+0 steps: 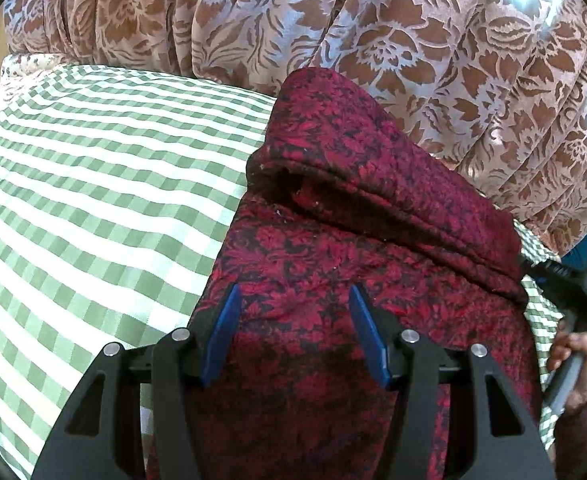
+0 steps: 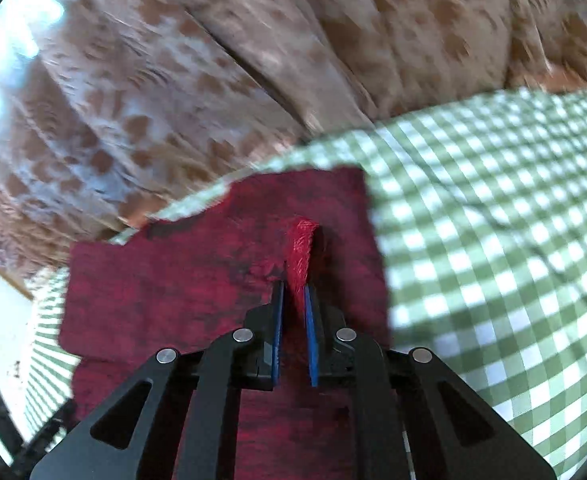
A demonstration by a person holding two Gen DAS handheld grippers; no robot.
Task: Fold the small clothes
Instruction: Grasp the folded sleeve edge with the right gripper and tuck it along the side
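Only the right view shows the right gripper [image 2: 293, 286] pinching the red cloth [image 2: 197, 280]; the left gripper [image 1: 293, 300] hangs wide apart, holding nothing, the fold at 12 o'clock.

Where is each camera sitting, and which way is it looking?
Left wrist: sits on the left gripper, looking forward over its open jaws at the red cloth on the checked cover; the person's right hand shows at the edge.
Right wrist: sits on the right gripper, blurred, looking at a pinched fold of the red cloth; no hand shows.
Both share the red cloth, checked cover and flowered curtain.
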